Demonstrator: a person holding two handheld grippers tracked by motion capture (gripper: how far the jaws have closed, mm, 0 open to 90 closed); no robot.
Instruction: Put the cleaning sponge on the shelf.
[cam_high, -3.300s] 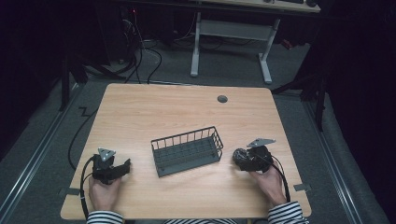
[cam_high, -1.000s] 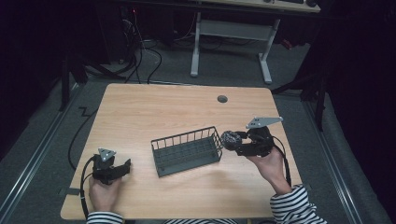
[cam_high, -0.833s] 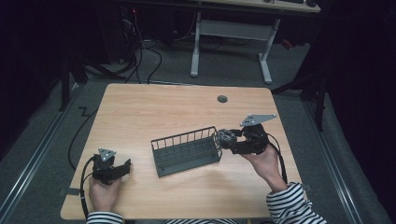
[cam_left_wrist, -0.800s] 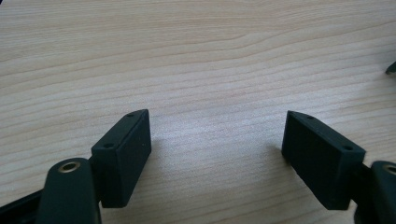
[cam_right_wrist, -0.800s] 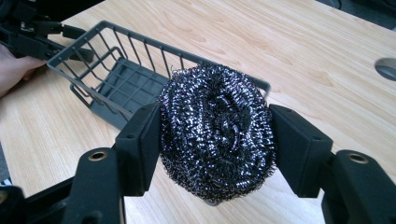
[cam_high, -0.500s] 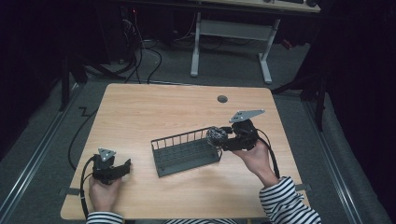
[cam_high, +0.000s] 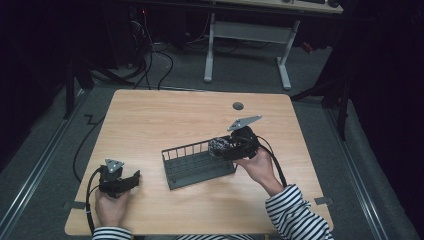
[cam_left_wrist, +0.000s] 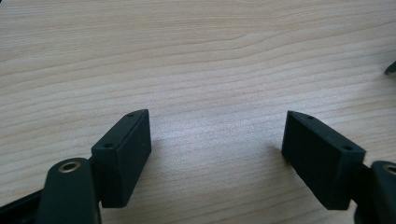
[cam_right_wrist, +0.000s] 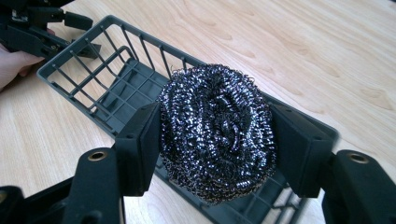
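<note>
Steel wool (cam_right_wrist: 217, 130) sat pinched between the right gripper's (cam_right_wrist: 217, 149) fingers (cam_right_wrist: 140, 144), above the basket's (cam_high: 197, 167) right end; the left gripper's (cam_left_wrist: 217, 154) fingers stood open, empty, left of the basket.

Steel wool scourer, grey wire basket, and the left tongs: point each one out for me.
steel wool scourer (cam_right_wrist: 217, 130), right gripper view, middle of the ball.
grey wire basket (cam_high: 197, 167), high view, its floor.
left tongs (cam_left_wrist: 217, 158), left gripper view, midway between fingertips.

High view: overhead, person's side, facing 12 o'clock, far. Left gripper view: close, low over surface (cam_left_wrist: 210, 56). Right gripper view: close, shares basket (cam_right_wrist: 116, 88) (cam_high: 197, 167) with high view.
</note>
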